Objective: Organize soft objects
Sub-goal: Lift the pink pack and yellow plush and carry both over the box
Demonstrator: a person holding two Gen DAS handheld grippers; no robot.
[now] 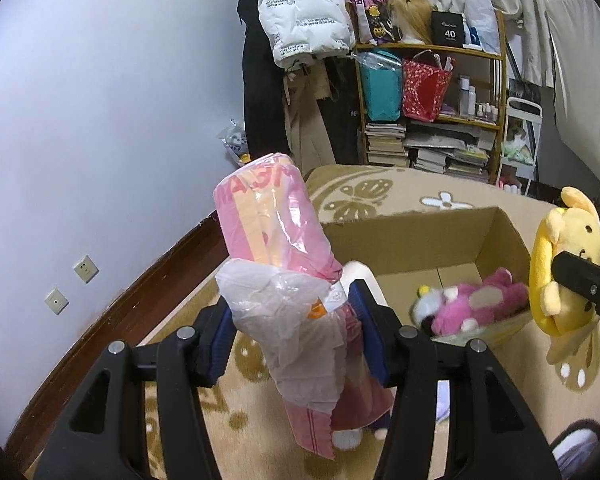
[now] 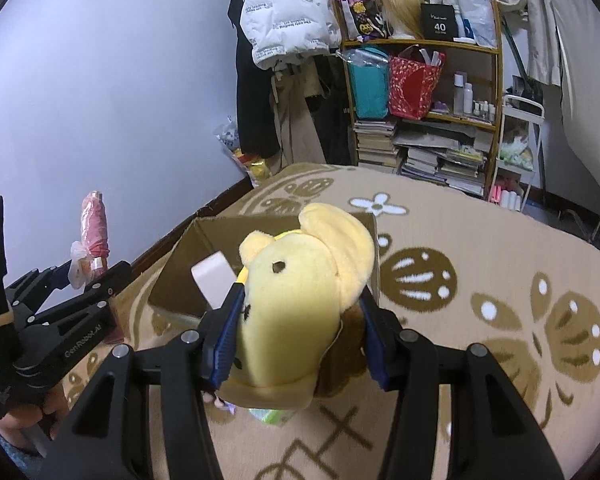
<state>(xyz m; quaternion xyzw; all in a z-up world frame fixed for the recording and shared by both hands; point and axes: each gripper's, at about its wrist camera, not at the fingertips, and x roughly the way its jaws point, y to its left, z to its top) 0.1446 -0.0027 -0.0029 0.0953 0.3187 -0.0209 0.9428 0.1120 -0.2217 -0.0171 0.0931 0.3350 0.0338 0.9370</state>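
With the left gripper [image 1: 292, 334] jaws clamped on the pink plastic-wrapped roll [image 1: 278, 256] at frame centre, and the right gripper [image 2: 300, 340] jaws clamped on the yellow plush toy [image 2: 300, 300], the slick wrapper may slip short of the cardboard box [image 1: 420, 244].

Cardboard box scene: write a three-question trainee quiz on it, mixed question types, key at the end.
1. True or false: the cardboard box already holds a pink plush toy.
2. Which gripper is shut on the yellow plush toy? A) left gripper B) right gripper C) neither
3. Fill in: the left gripper grips a pink roll wrapped in ____.

Key: 1 true; 2 B; 3 plastic. The pink plastic-wrapped roll stands upright between the left gripper's pads.
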